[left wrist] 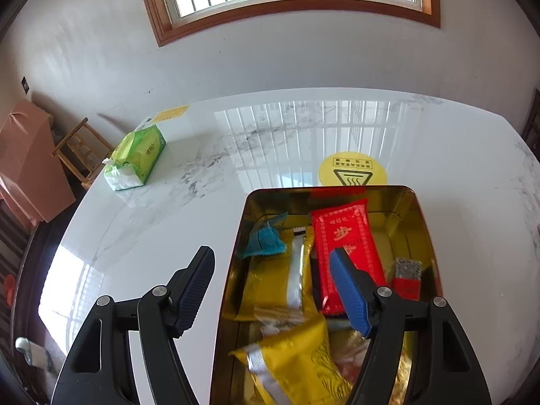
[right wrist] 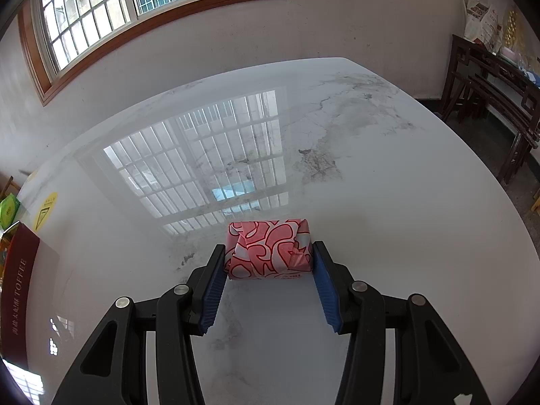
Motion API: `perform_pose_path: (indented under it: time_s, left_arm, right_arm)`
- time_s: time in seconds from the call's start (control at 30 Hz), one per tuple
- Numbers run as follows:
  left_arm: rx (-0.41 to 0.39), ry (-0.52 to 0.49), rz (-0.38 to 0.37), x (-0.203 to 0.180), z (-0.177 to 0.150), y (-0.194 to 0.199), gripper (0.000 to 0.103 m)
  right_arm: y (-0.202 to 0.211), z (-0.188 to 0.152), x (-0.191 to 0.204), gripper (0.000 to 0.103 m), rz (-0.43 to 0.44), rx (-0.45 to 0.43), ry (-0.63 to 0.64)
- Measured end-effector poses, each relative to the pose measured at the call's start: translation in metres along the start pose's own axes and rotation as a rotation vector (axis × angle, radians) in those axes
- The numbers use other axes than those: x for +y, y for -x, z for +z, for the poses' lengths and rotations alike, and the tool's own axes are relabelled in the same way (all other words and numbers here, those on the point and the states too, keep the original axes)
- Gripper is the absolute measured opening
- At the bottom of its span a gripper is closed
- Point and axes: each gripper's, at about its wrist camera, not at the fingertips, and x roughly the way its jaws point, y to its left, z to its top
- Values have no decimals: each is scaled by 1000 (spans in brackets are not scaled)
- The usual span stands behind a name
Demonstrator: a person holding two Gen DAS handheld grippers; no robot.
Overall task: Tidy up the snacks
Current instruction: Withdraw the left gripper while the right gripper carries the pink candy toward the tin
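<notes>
A gold tin (left wrist: 423, 222) stands on the white marble table and holds a red packet (left wrist: 344, 236), yellow packets (left wrist: 270, 280) and a teal wrapper (left wrist: 265, 241). My left gripper (left wrist: 271, 263) is open and empty, straddling the tin's left wall, with one finger over the table and the other over the snacks. A pink and red patterned snack pack (right wrist: 269, 249) lies on the table. My right gripper (right wrist: 269, 256) is open around it, fingers at both of its ends, touching or nearly so.
A green tissue pack (left wrist: 136, 158) lies at the table's far left. A round yellow sticker (left wrist: 352, 170) sits behind the tin. The tin's dark red side (right wrist: 17, 290) shows at the left edge of the right wrist view. Dark wooden furniture (right wrist: 496, 94) stands at the right.
</notes>
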Motion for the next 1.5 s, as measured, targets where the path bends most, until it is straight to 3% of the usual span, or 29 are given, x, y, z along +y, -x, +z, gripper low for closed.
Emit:
perform_pose_path:
  time_s: [0.87, 1.07, 1.17, 1.5]
  left_arm:
    - [-32, 47, -27, 0, -56, 76, 72]
    - [-138, 161, 36, 28, -86, 96, 73]
    - [-150, 186, 45, 39, -101, 99, 73]
    - [-261, 191, 63, 44, -158, 111, 73]
  right_arm:
    - [10, -12, 11, 47, 31, 10, 51]
    - [14, -23, 23, 47, 43, 14, 84]
    - [18, -30, 32, 46, 62, 16, 106]
    - [31, -53, 58, 46, 144, -4, 120]
